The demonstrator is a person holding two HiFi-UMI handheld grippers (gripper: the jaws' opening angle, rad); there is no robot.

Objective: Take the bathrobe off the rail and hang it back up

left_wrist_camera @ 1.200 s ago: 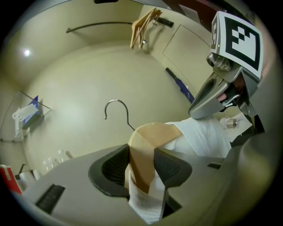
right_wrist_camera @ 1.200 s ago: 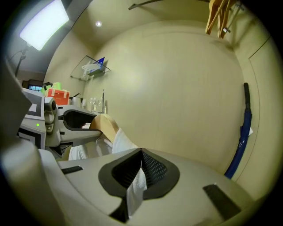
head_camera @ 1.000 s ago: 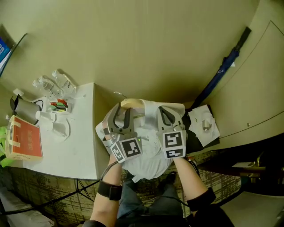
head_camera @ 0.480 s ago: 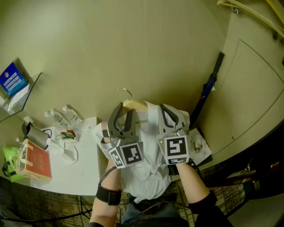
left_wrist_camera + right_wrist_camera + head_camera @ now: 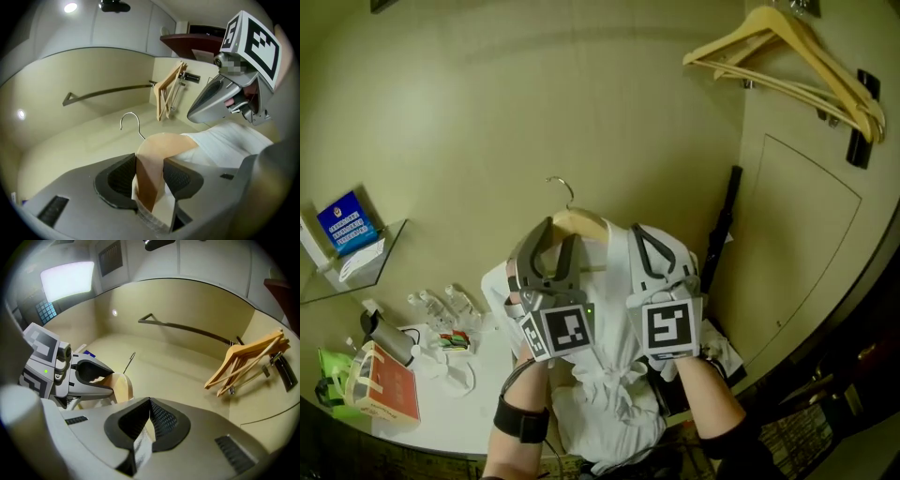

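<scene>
Up ahead of the left gripper (image 5: pixel 150 174), clamped on the hanger (image 5: pixel 157 149), runs the rail (image 5: pixel 112 90); the right gripper (image 5: pixel 149 422) pinches bathrobe (image 5: pixel 609 408) cloth. Rehanging looks next: hook (image 5: pixel 129 120) over it.

The wall (image 5: pixel 581 94) in front of me is plain beige. On the right it meets a side wall with a framed panel (image 5: pixel 806 216), and a dark umbrella (image 5: pixel 724 225) leans in that corner. Empty wooden hangers (image 5: pixel 787 66) hang high at the far right. At my near left stands a white table (image 5: pixel 473 414) with water bottles (image 5: pixel 441 305), a kettle (image 5: pixel 386 339) and a red box (image 5: pixel 384 389). Above it, a glass shelf (image 5: pixel 356 272) on the wall carries a blue card (image 5: pixel 342 225). The floor at the near right has dark patterned carpet (image 5: pixel 797 433). A round ceiling lamp (image 5: pixel 70 7) is lit.
</scene>
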